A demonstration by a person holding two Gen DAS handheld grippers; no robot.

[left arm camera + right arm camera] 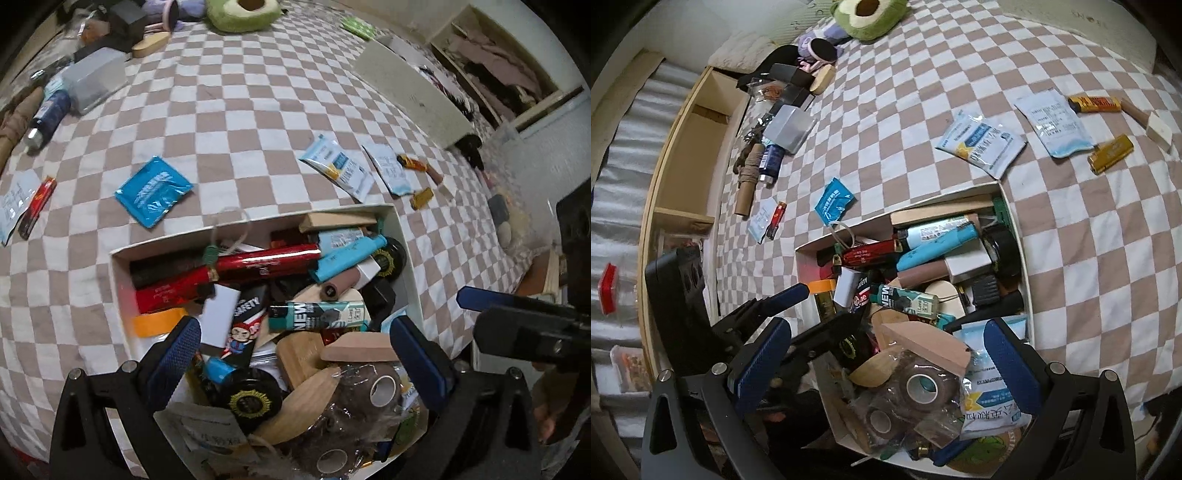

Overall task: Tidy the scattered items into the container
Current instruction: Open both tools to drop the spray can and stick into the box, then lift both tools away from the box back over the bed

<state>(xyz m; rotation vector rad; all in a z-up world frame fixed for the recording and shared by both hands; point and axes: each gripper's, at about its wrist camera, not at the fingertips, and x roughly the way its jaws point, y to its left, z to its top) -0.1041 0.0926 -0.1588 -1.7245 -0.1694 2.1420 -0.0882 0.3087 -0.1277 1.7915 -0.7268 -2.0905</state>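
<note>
While both tongs hang over the white cardboard box [404,254], heaped with glossy tubes, wood blocks and tape rolls, left gripper [295,354] and right gripper [886,354] gape wide, holding nothing. Beyond the left tips, crinkly blue foil sachet [153,190] lies flat on checkered cloth [229,110].

A white box [400,236] is sitting on the checkered bed [229,122], brimming with tubes, lighters and tape rolls. A blue sachet [153,190], two pale packets [338,166] and gold lighters [1110,153] are lying scattered beyond it.
</note>
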